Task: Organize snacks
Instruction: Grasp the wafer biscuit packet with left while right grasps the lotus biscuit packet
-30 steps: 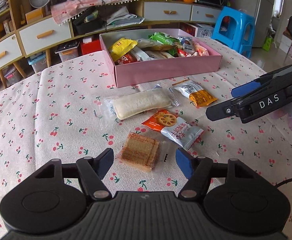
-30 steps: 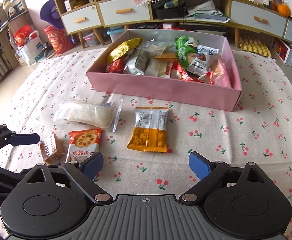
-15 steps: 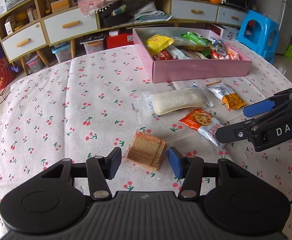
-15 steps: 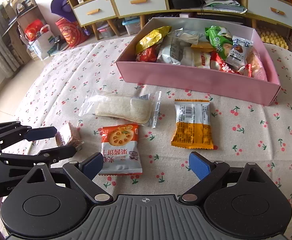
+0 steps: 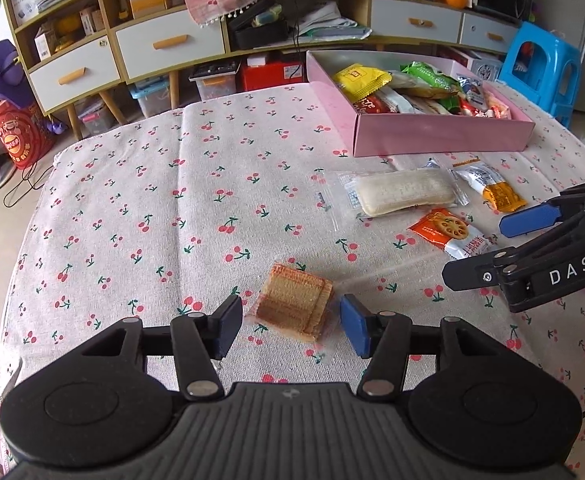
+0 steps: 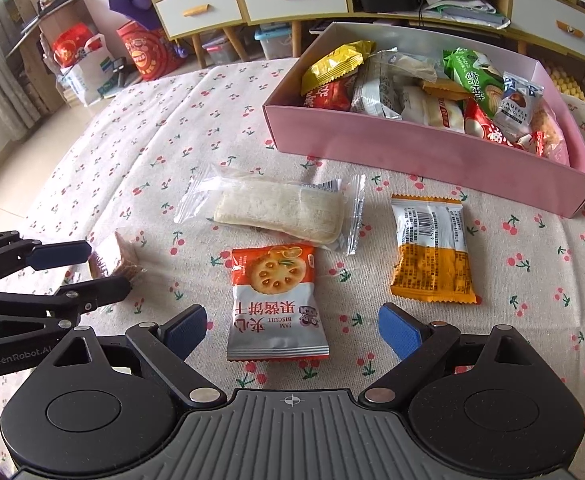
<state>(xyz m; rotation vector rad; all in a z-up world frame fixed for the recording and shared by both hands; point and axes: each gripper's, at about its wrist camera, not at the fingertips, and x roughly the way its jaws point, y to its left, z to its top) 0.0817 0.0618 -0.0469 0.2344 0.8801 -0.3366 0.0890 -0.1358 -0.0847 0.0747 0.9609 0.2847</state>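
The left gripper (image 5: 289,322) hangs low over the desk (image 5: 196,208) with the clear-wrapped wafer biscuit (image 5: 294,306) lying between its blue pads; its jaws have just been opening a little after closing in, and a narrow gap shows on each side of the wafer, so the pads do not press on it. In the right wrist view the same gripper (image 6: 104,266) comes in from the left edge, straddling the wafer biscuit (image 6: 117,261). The right gripper (image 6: 292,330) stands wide open and holds nothing, its pads on either side of the near end of the jam biscuit packet (image 6: 277,302), which lies flat on the cherry-print cloth; whether the pads reach the cloth cannot be told. Just beyond that packet lies a pale sandwich bread in clear wrap (image 6: 278,216), and to its right an orange and white snack packet (image 6: 432,250), apart from both. Farther back on the desk sits the pink box (image 6: 412,148), open at the top and already crowded with snacks: a yellow packet (image 6: 334,65), a red one, a green one (image 6: 470,76) and a truffle chocolate packet (image 6: 518,106) among them. The four loose snacks all lie outside the box, on the near side of its front wall.
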